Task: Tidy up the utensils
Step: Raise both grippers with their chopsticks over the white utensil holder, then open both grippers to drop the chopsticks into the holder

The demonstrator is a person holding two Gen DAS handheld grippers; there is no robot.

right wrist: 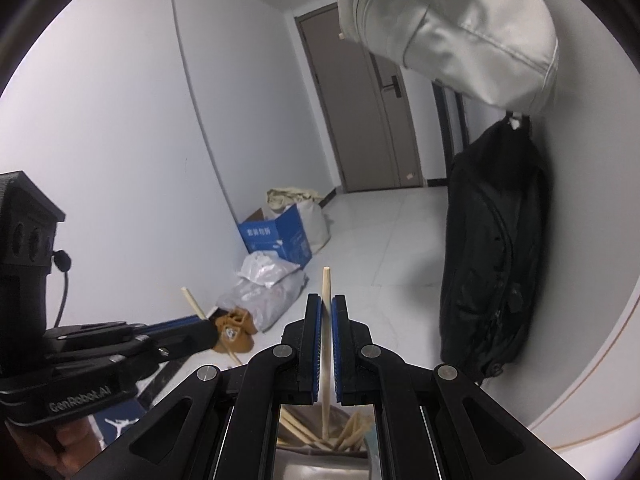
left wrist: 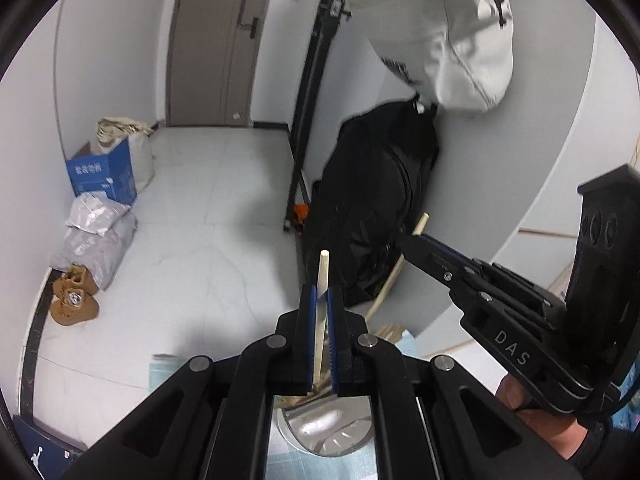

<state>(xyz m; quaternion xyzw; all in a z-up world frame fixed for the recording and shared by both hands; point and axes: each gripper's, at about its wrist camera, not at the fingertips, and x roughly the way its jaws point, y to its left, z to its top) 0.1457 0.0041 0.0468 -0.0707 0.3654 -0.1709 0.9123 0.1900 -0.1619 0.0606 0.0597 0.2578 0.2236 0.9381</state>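
Observation:
My left gripper (left wrist: 321, 300) is shut on a pale wooden chopstick (left wrist: 321, 280) that stands upright between its blue pads. My right gripper (right wrist: 326, 308) is shut on a second wooden chopstick (right wrist: 326, 292), also upright. Each gripper shows in the other's view, the right gripper (left wrist: 416, 240) with its chopstick (left wrist: 394, 270) and the left gripper (right wrist: 204, 326) with its chopstick (right wrist: 194, 304). Below the right gripper, several wooden utensils (right wrist: 348, 428) stand in a holder. Below the left gripper is a shiny metal container (left wrist: 332, 428) on a light blue mat (left wrist: 404, 344).
A black coat (left wrist: 372, 204) and a white cap (left wrist: 444, 32) hang on the wall to the right. A blue box (left wrist: 102, 176), grey bags (left wrist: 96, 236) and brown shoes (left wrist: 74, 300) lie on the tiled floor at the left. A brown door (left wrist: 216, 40) is at the back.

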